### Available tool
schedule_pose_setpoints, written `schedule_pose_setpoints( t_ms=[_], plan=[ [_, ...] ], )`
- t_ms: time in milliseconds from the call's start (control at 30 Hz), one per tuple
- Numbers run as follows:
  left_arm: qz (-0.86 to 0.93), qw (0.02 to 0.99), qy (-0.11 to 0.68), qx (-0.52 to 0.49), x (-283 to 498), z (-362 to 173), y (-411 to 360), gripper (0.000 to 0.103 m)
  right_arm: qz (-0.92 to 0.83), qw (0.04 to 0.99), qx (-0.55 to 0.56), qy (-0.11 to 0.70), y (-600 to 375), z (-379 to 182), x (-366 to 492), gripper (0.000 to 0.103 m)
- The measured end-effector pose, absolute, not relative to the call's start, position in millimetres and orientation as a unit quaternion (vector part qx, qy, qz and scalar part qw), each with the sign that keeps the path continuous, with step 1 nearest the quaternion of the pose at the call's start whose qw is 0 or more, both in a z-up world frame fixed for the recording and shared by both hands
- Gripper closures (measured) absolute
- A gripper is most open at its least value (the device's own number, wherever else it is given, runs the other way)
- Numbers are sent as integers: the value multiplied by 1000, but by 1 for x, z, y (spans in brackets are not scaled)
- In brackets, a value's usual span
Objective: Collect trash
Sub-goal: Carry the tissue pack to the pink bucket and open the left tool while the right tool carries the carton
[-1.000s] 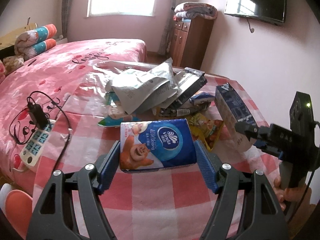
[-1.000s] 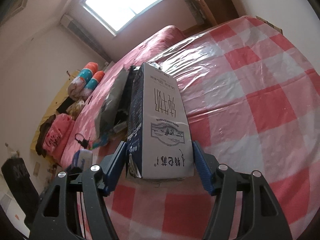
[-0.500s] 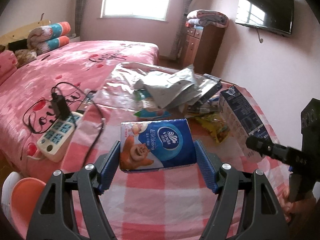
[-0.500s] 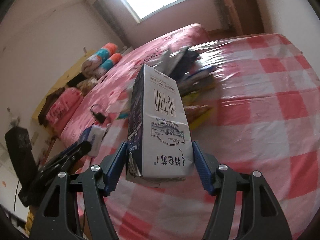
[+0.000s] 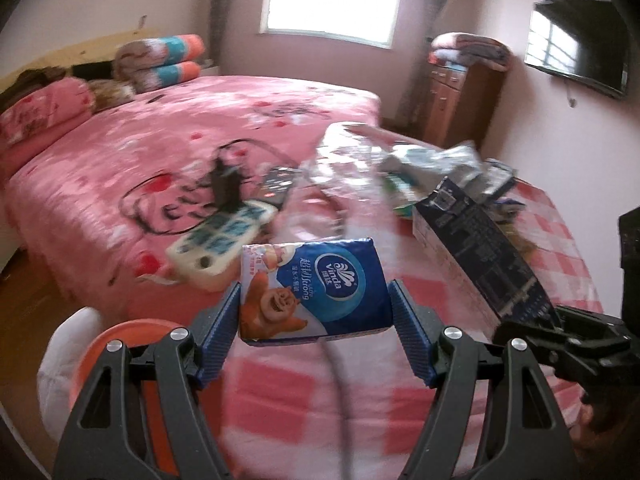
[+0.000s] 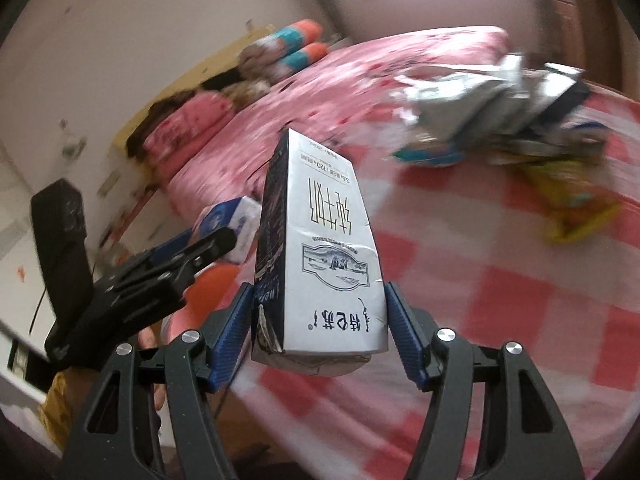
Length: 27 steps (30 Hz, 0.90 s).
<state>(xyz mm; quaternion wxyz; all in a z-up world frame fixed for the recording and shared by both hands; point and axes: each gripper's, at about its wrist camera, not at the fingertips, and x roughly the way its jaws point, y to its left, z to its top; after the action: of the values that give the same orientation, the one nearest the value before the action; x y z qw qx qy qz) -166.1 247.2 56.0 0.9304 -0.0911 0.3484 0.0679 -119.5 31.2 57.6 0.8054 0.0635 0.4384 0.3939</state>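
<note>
Pink bed (image 5: 168,148) fills the left and back of the room, rolled striped blankets (image 5: 160,60) at its head. Checked red-and-white table (image 5: 560,248) butts against the bed's foot side, plastic film over the cloth. Wall TV (image 5: 576,56) upper right, wooden cabinet (image 5: 460,104) below the window side with folded bedding on top.

Trash pile (image 5: 444,168) — crumpled grey wrappers and dark packets — sits at the far part of the table; a yellow snack wrapper (image 6: 572,208) lies just beside it, nearer the camera. Power strip (image 5: 220,244) with a black plug and tangled cable rests on the bed edge next to the table.

Milk carton (image 6: 320,248): held upside down in the air over the table's near edge, right gripper (image 6: 318,332) clamped on its sides, print inverted. Same carton seen from the left wrist view as a dark box (image 5: 480,248) tilted at right.

Tissue pack (image 5: 312,288) — blue Vinda pack with cartoon bear — pinched between the left gripper (image 5: 316,320) pads, lifted off the table, above the near table edge. Orange round object (image 5: 124,344) low left, blurred, cannot tell what.
</note>
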Motion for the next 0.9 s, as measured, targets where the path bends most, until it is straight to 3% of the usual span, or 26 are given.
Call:
schedule_pose_setpoints(
  t_ms=[400,800,900],
  plan=[
    [204,885,398,-129,-210,1,349,30,467,763,-42,445,131,52,-143,37],
    [252,861,420,-136,-233,-36,378,27,512,722,-89,456,199,35,-167,36],
    [268,854,426,-132,-235,-42,384,23,520,713,-83,462,206,31,-166,26]
  ],
)
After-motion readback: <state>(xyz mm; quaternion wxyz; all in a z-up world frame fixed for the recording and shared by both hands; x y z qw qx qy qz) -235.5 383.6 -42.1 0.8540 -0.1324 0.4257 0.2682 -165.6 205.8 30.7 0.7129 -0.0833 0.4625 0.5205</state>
